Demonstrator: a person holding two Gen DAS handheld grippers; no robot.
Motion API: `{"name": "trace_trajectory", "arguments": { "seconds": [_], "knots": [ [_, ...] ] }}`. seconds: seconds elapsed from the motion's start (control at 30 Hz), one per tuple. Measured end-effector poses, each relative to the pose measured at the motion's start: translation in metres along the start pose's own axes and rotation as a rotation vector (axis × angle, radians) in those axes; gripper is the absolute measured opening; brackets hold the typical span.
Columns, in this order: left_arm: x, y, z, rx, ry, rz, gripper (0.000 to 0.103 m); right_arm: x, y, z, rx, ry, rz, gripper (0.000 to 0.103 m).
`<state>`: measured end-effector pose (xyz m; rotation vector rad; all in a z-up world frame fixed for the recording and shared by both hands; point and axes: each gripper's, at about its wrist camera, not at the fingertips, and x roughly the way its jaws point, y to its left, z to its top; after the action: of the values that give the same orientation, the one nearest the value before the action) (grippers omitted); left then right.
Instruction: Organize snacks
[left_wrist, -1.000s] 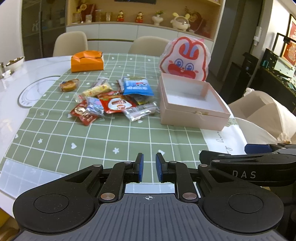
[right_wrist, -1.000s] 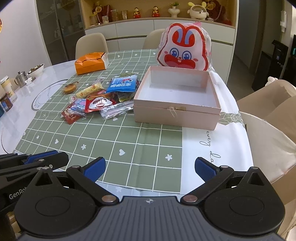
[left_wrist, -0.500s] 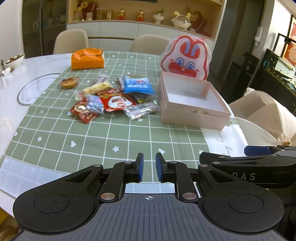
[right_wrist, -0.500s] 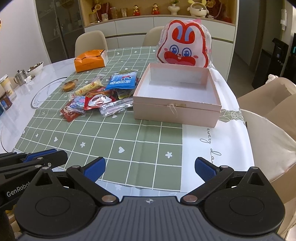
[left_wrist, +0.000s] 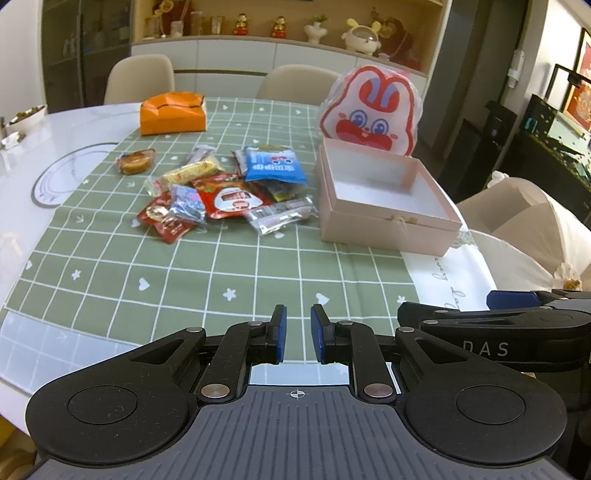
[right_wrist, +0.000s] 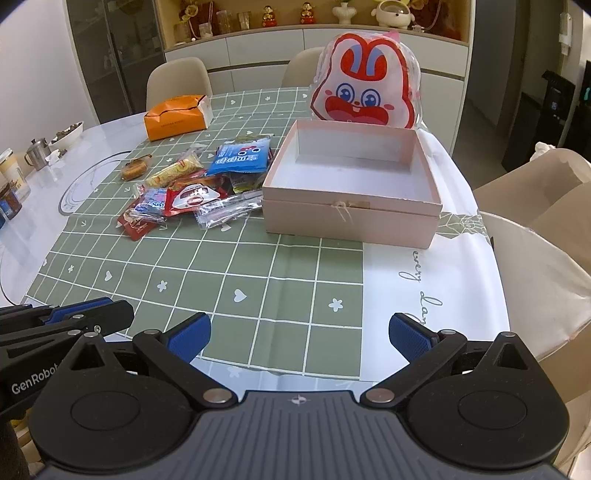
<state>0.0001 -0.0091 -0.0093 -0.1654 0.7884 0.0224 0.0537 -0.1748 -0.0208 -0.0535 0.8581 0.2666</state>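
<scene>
A heap of snack packets (left_wrist: 229, 195) (right_wrist: 192, 192) lies on the green checked tablecloth (left_wrist: 184, 266), with a blue packet (left_wrist: 273, 168) at its far side and a small round cake (left_wrist: 135, 162) apart to the left. Right of the heap stands an open pink box (left_wrist: 384, 225) (right_wrist: 351, 218), empty inside. A rabbit-face bag (left_wrist: 371, 110) (right_wrist: 364, 88) leans behind it. My left gripper (left_wrist: 297, 334) hovers over the near table edge, shut with nothing between its pads. My right gripper (right_wrist: 299, 334) hangs beside it, open and empty.
An orange box (left_wrist: 171, 114) sits at the far left of the cloth. Bowls, a small metal pot and jars (right_wrist: 37, 153) stand on the white table at the left. Chairs (left_wrist: 140, 75) line the far side, and a covered chair (left_wrist: 517, 236) stands at the right.
</scene>
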Motion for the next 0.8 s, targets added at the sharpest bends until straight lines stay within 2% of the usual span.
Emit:
{"name": "trace_trajectory", "arguments": {
  "seconds": [0.8],
  "knots": [
    [0.016, 0.016, 0.005, -0.014, 0.033, 0.006, 0.019, 0.017, 0.003, 0.006, 0.008, 0.024, -0.008, 0.103]
  ]
}}
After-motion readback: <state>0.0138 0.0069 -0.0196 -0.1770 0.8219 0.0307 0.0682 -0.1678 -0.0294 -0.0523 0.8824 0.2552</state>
